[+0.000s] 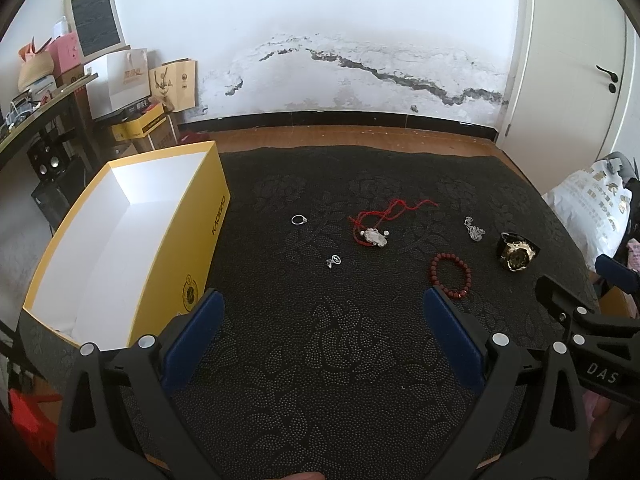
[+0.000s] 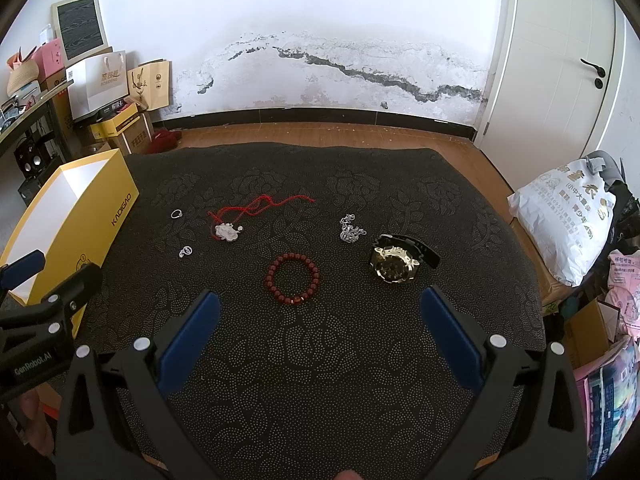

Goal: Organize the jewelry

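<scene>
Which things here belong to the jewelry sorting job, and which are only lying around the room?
Belong to the job:
- yellow box
- ring
- red cord pendant
- small earrings
- silver chain
- red bead bracelet
- gold watch
- left tool, right tool, both open

Just lying about:
- paper bags
- white plastic sack
- speaker

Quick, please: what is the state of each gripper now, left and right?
Left gripper: open, holds nothing, above the black mat.
Right gripper: open, holds nothing, near the red bead bracelet.
</scene>
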